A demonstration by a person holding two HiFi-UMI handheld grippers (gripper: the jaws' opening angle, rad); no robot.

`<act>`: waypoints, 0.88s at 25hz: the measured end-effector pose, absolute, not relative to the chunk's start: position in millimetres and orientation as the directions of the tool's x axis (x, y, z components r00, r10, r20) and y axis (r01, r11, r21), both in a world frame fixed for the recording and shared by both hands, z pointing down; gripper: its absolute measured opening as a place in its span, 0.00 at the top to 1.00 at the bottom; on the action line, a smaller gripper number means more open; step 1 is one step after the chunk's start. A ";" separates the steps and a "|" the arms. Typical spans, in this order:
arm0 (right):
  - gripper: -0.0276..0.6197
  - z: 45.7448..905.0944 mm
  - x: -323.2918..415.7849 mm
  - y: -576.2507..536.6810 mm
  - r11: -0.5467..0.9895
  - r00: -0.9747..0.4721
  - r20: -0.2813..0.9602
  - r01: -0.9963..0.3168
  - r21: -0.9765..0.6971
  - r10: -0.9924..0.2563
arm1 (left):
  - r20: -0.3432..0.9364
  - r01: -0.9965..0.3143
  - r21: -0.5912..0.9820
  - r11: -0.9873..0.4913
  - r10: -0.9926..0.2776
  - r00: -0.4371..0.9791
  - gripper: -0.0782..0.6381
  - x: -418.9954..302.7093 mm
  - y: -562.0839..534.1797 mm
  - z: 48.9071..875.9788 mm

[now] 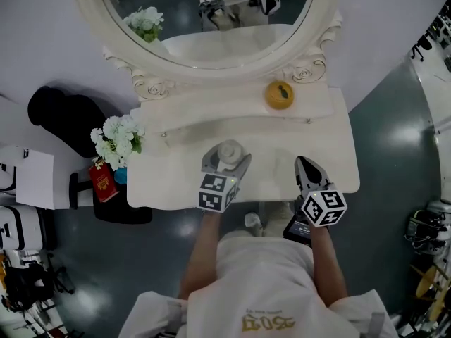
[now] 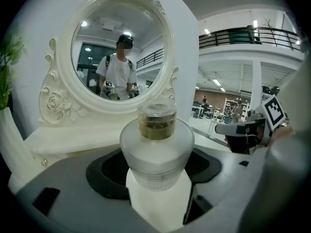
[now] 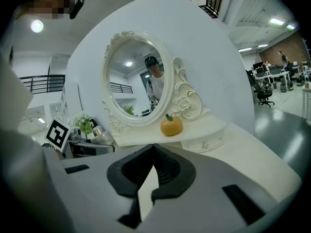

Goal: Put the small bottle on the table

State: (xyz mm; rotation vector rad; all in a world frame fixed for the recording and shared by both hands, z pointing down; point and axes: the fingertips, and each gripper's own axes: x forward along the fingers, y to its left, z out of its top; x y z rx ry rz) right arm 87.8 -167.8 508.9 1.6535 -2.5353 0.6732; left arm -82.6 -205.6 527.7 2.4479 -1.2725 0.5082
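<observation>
So this looks like the carry-and-place bit of the job; the left gripper [image 1: 227, 162] has the small bottle [image 2: 156, 154] clamped between its fingers [image 2: 104, 171], which stand fairly wide because the frosted body is fat, and the dark pads press on either side of it; the bottle sits upright, clear cap with a gold collar on top; from the head view it hangs over the front part of the desk [image 1: 282, 153], roughly in the middle, in front of the mirror [image 1: 204, 20]; can't honestly tell whether the base is touching the top yet, since the left gripper view only shows pale desk below the bottle and no clear contact line; my guess is it's just above, so not placed yet; the right gripper [image 1: 306, 169] is off to the right over the desk with its fingers [image 3: 131, 166] closed tip to tip and nothing in them, so it's just along for the ride; the next move, I reckon, calls for lowering the bottle straight down until the base sits flat, then spreading the left fingers enough to clear that wide body before backing out; the spot looks bare, with the orange ornament [image 1: 279, 94] up on the shelf and the flowers [image 1: 118, 138] well apart at the left edge.
</observation>
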 end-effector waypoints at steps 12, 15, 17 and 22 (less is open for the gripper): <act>0.94 519.6 87.8 -206.7 0.375 -0.467 0.271 -0.867 -0.329 -0.842 | 0.479 -0.843 0.113 -0.525 -0.715 0.509 0.41 -76.9 -233.7 539.8; 0.94 525.2 87.5 -213.8 0.384 -0.477 0.276 -0.863 -0.330 -0.835 | 0.491 -0.845 0.111 -0.523 -0.710 0.504 0.41 -75.0 -239.0 548.8; 0.94 531.8 87.2 -216.0 0.386 -0.482 0.287 -0.861 -0.332 -0.828 | 0.502 -0.844 0.113 -0.524 -0.703 0.503 0.41 -73.5 -241.2 557.1; 0.94 547.9 89.6 -224.5 0.380 -0.483 0.323 -0.863 -0.332 -0.814 | 0.533 -0.838 0.117 -0.533 -0.679 0.506 0.41 -67.9 -247.5 582.6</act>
